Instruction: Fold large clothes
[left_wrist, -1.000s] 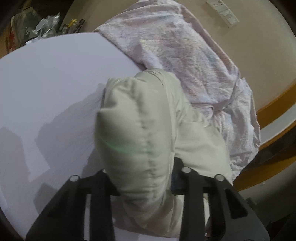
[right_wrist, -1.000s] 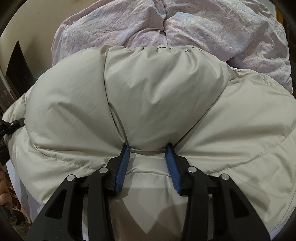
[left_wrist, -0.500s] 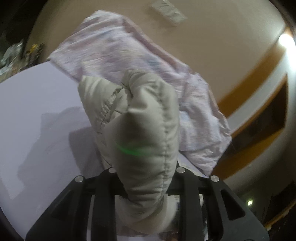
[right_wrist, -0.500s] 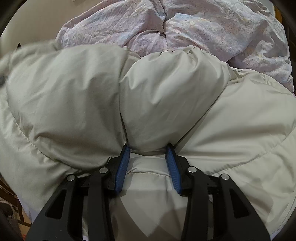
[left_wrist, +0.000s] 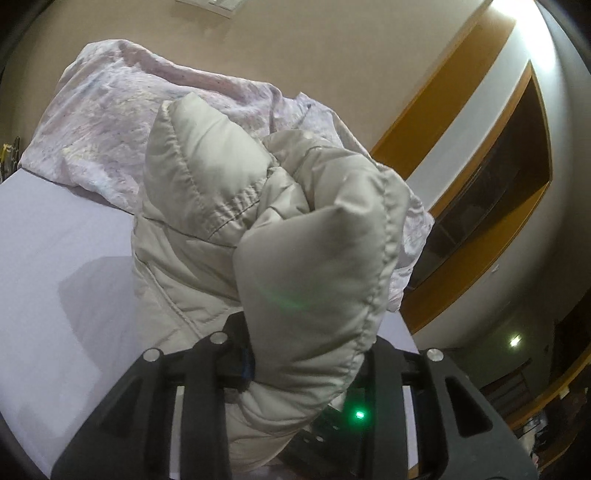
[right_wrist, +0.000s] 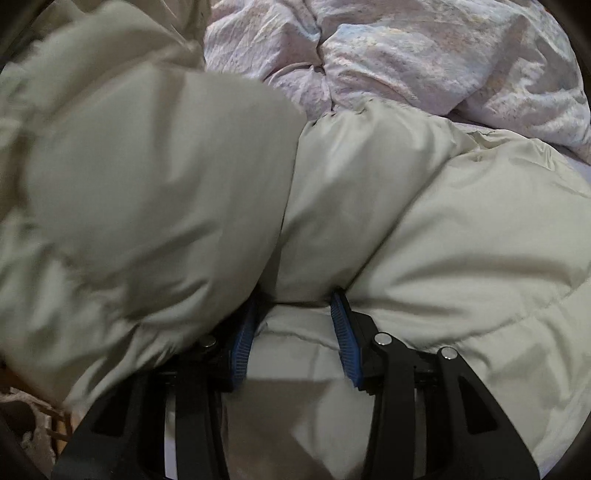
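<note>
Left gripper (left_wrist: 306, 354): clamped on a thick puffed fold of the beige padded jacket (left_wrist: 229, 206) — its jaws have just been opening a little, yet the fabric is wedged between them and bulges out over the fingers, hiding the pads.
Held fold, left view: a quilted section with a gathered elastic seam, standing up in front of the camera, well above the bed.
Right gripper (right_wrist: 295, 328): pinching a bunched ridge of the same jacket (right_wrist: 443, 240) between its blue ribbed pads (right_wrist: 345, 332) — the cloth is pressed in from both sides and swells above the fingertips.
Jacket, right view: fills most of the frame; a blurred puffed panel on the left laps over the left finger, a smoother panel spreads to the right.
White bed sheet (left_wrist: 55, 258): flat under the jacket, carrying the jacket's shadow.
Pale pink printed duvet (left_wrist: 110, 122): crumpled in a heap behind the jacket, against the beige wall (left_wrist: 332, 48); in the right view it lies just beyond the jacket's far edge (right_wrist: 424, 55).
Wood-framed opening (left_wrist: 498, 177): on the wall to the right, dark inside.
Wall socket plate (left_wrist: 210, 3): at the top edge, only partly in view.
</note>
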